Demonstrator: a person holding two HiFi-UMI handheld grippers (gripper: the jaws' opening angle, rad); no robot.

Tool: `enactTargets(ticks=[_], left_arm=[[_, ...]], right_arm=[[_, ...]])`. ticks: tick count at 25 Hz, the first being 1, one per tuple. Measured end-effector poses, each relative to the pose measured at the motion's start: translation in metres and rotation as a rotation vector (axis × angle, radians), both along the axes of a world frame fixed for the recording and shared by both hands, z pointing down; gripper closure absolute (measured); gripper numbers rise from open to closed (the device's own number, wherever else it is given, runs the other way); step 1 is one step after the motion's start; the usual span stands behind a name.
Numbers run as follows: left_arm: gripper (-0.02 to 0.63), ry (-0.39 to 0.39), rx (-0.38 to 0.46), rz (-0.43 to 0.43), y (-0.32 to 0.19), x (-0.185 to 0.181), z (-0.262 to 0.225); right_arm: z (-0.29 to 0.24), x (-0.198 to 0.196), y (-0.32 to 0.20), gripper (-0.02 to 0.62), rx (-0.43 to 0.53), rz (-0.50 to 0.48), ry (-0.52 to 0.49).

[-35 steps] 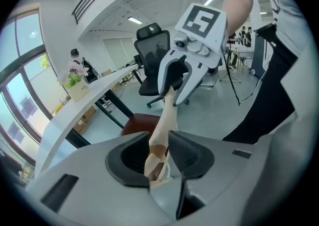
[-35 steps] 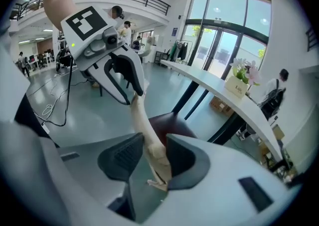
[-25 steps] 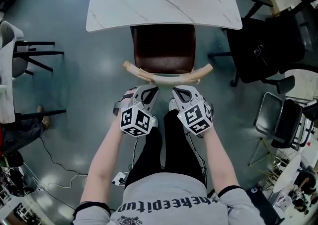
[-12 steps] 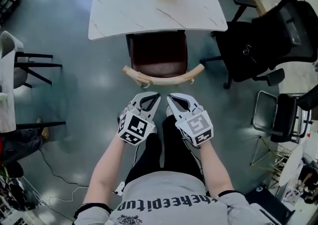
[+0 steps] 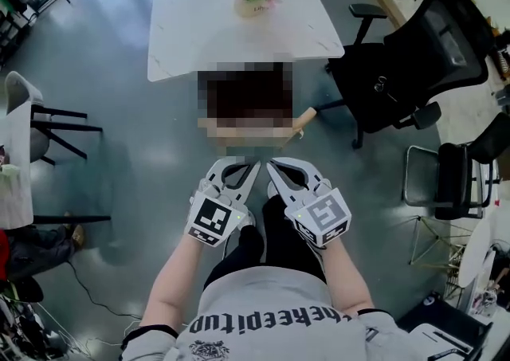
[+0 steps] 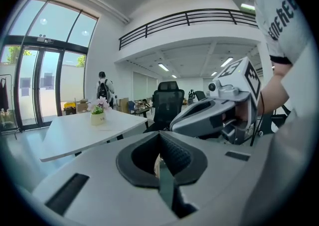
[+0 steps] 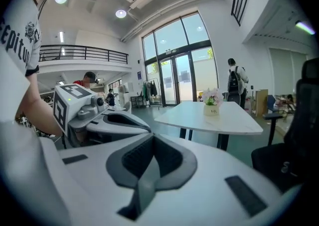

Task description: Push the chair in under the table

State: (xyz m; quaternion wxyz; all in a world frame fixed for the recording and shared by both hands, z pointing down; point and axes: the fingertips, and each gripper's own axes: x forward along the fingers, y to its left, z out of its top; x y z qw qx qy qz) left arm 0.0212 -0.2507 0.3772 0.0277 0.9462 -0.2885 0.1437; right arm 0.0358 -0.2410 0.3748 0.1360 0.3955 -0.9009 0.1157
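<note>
Head view, left edge: a white-backed side chair with black legs stands on the grey floor, well apart from the rest. Right of it, upper centre, is the white marble table, with a flower pot near its middle.

At the table's near edge stands the chair. Its front sits under the tabletop and its curved tan backrest projects toward the person. How far the seat goes under cannot be made out.

Below the chair, clear of the backrest and not touching it, the two grippers are held side by side with tips pointing at the chair. Left gripper: jaws closed flush together, nothing between them; the left gripper view confirms the pads meet with no gap. Its marker cube faces upward. Right gripper: jaws likewise fully closed and empty, as confirmed in the right gripper view. Its marker cube faces upward. The two gripper tips lie near each other but apart.

Right of the table, a black office chair stands just beside the table's corner. Further right and lower, a black folding chair stands near the frame edge.
</note>
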Motion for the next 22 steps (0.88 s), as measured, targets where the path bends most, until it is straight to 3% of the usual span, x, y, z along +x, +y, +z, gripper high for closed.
enactTargets(ticks=[13, 22], left_arm=[[0.591, 0.182, 0.122, 0.011, 0.034, -0.007, -0.1], [0.591, 0.217, 0.157, 0.02, 0.051, -0.01, -0.122]], right_arm=[[-0.09, -0.002, 0.034, 0.585, 0.176, 0.026, -0.098], [-0.119, -0.007, 0.046, 0.584, 0.236, 0.028, -0.149]])
